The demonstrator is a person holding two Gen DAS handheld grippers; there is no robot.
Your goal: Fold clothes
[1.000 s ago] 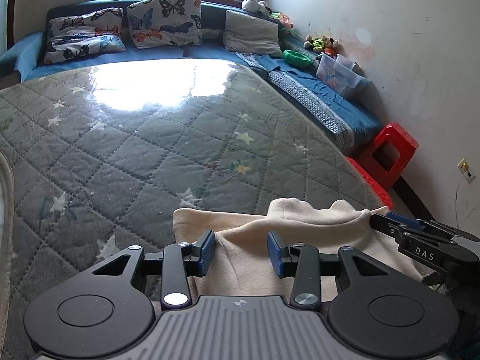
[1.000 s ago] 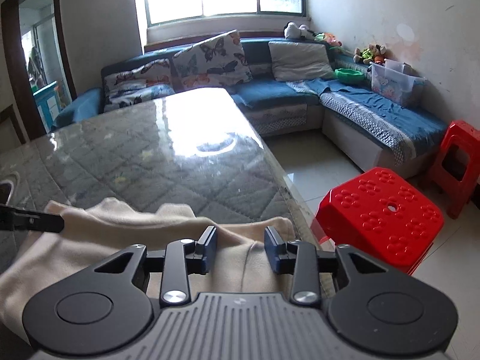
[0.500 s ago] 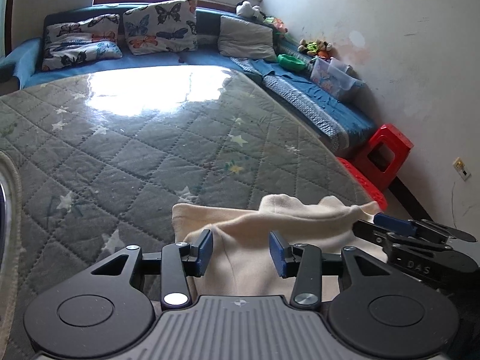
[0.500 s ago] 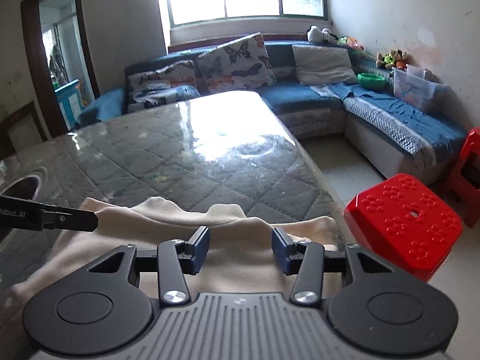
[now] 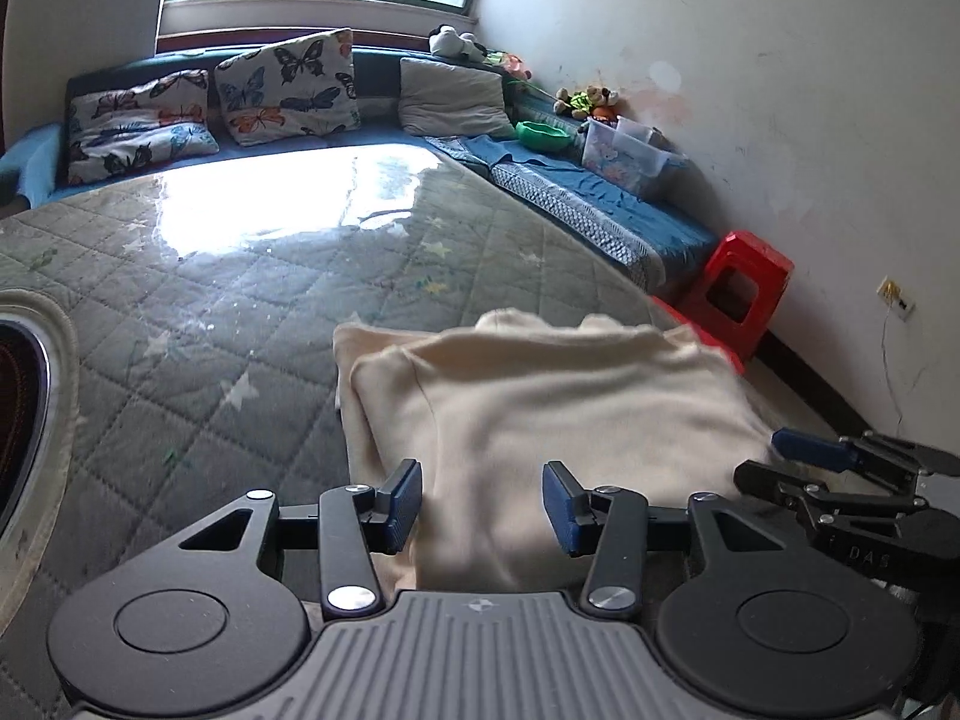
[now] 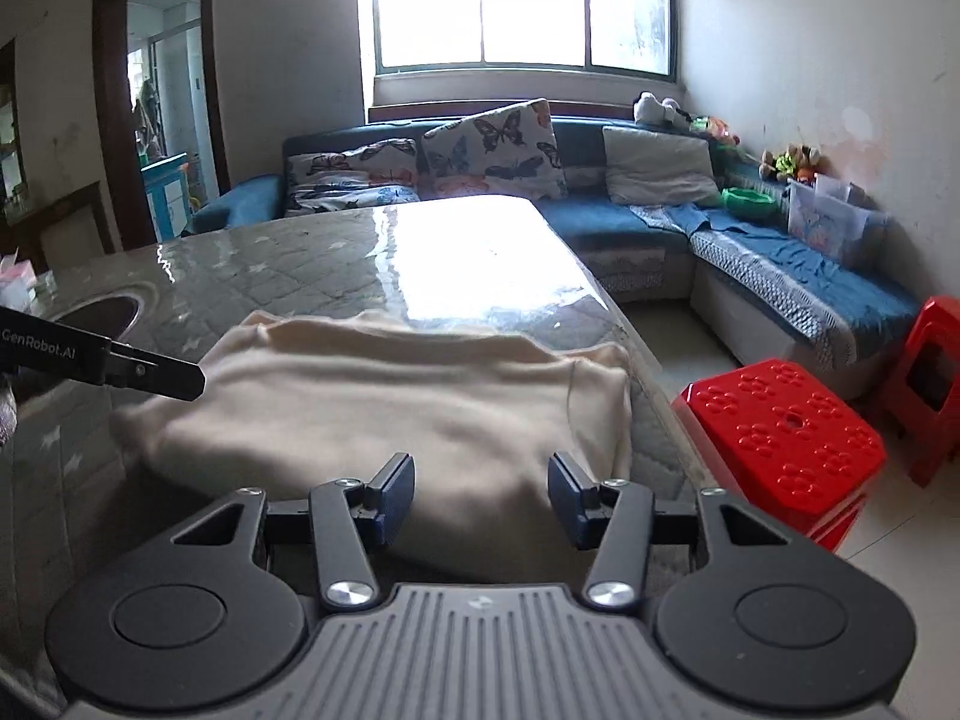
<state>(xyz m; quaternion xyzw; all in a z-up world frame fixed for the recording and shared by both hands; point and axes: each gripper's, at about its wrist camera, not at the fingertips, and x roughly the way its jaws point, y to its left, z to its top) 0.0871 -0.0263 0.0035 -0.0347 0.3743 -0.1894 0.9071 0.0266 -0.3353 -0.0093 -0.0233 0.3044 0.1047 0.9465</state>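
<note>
Cream garment [image 6: 384,402], left claw [image 6: 180,381] lettered "GenRobot.AI"

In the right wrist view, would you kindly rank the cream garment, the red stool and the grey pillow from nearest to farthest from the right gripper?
1. Cream garment, just ahead of the right gripper.
2. Red stool, right, on the floor.
3. Grey pillow, far, on the sofa.

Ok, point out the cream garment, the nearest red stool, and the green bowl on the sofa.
cream garment [image 6: 384,414], right wrist view, middle of the top layer.
red stool [image 6: 786,420], right wrist view, centre of its seat.
green bowl [image 5: 543,135], left wrist view, its rim.
</note>
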